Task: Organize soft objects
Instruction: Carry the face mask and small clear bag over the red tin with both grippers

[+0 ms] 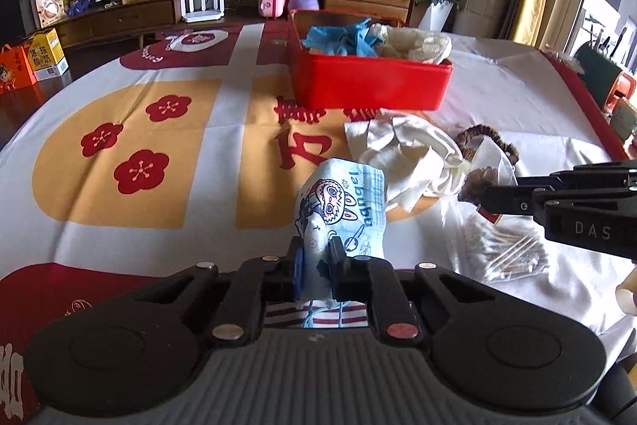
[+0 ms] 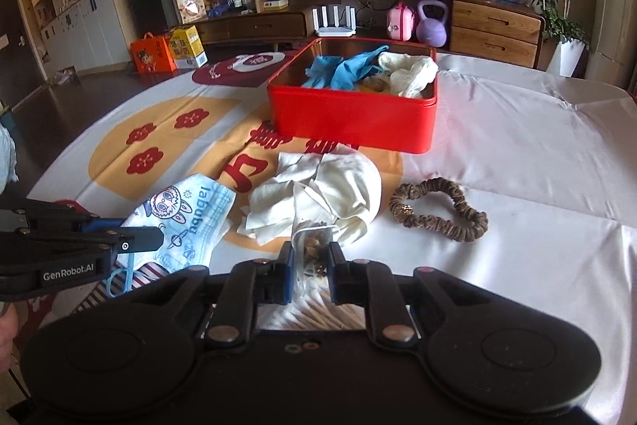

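My left gripper (image 1: pixel 316 257) is shut on a blue printed face mask (image 1: pixel 342 206), held just above the tablecloth; the mask also shows in the right wrist view (image 2: pixel 187 218). My right gripper (image 2: pixel 311 257) is shut on a small clear plastic bag (image 2: pixel 312 245) with brown bits inside. A crumpled cream cloth (image 2: pixel 318 194) lies just ahead of both grippers. A brown scrunchie (image 2: pixel 438 206) lies to the cloth's right. The red box (image 2: pixel 350 118) farther back holds blue gloves (image 2: pixel 346 70) and a cream towel (image 2: pixel 410 70).
A clear bag of cotton swabs (image 1: pixel 509 249) lies on the table under my right gripper. The table is covered by a white, orange and red cloth (image 1: pixel 159 154). Cabinets and floor boxes (image 2: pixel 167 50) stand beyond the far edge.
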`<state>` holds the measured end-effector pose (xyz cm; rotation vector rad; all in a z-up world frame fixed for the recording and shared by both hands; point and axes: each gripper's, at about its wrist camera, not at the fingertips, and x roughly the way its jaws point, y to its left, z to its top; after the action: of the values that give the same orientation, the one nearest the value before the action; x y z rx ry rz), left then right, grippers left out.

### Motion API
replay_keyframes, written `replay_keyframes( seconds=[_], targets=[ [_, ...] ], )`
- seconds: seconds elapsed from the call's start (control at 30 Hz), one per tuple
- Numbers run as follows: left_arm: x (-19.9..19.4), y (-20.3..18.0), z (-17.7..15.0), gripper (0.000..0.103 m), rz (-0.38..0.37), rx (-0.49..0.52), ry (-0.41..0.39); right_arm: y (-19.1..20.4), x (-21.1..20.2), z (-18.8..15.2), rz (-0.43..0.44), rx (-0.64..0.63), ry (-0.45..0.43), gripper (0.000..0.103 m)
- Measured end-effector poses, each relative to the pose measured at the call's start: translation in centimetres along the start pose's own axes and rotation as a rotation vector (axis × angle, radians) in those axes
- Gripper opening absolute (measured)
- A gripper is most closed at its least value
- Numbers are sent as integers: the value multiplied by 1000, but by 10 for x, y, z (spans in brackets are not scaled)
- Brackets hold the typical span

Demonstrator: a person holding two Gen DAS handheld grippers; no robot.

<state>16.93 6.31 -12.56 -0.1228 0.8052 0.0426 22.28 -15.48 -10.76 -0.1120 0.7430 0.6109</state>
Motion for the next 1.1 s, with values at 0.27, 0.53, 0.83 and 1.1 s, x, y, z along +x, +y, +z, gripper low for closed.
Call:
replay_keyframes(
  seconds=[0.27,0.53,0.83,1.1],
  targets=[
    [-22,-5,17,13,-35,-16,-39,-1,-27,8,0,17,-38,16],
    [-38,-14,36,13,-43,-10,-52,-1,-48,22,16,21,-74,16],
    [-45,-27,73,13,-59,36,-90,-4,-55,56,17,3,-112,16],
    [-39,-33,113,13,-46,100,-135,-8,-51,86,-17,-63,-143,16]
  ],
)
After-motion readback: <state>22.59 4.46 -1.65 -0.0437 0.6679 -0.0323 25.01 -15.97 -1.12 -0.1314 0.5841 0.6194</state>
